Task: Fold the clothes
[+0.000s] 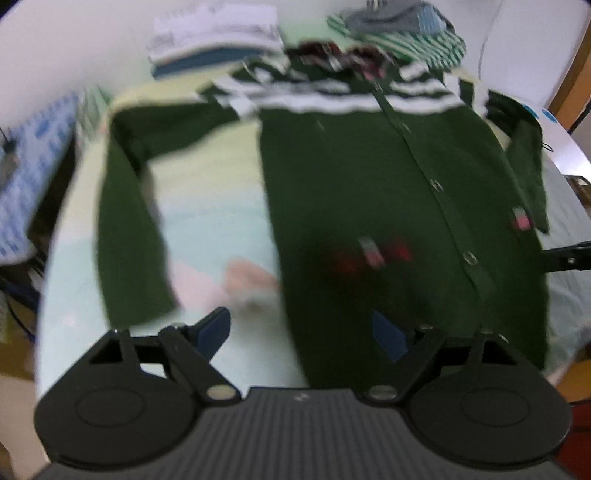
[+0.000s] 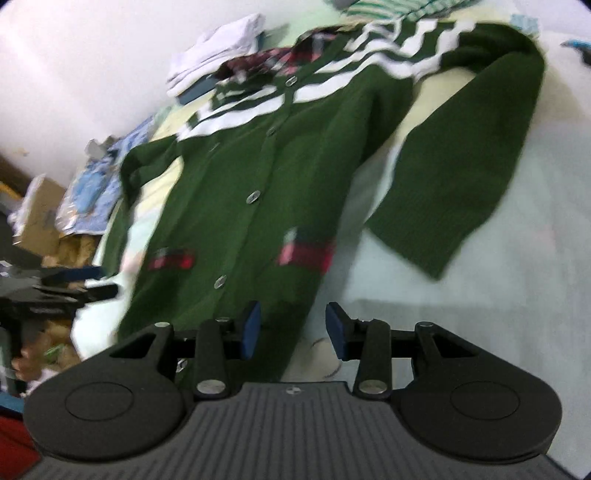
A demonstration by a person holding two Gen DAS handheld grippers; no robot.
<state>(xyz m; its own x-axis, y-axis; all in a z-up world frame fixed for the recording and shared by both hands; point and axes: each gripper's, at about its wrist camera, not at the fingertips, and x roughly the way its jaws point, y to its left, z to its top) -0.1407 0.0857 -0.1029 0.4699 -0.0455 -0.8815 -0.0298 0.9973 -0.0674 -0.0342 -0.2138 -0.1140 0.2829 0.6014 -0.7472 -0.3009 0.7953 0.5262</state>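
In the left wrist view, a dark green cardigan is seen spread flat on a pale bed. It fills the middle and right of the frame. The white stripes are at the top and the buttons run down the front. One sleeve is laid out at the left of the frame, away from the body. The left gripper is shown at the bottom with its fingers wide apart. Nothing is held between them. A pile of folded clothes is seen at the upper left, and a striped heap at the upper right.

In the right wrist view, the cardigan is seen slanted across the middle. The other sleeve is stretched out at the right of the frame. The right gripper is shown at the bottom, over the hem, with its fingers partly apart and empty.

No fold is seen in the cardigan yet. It is only laid out. The sleeves and the body are probably still to be folded.
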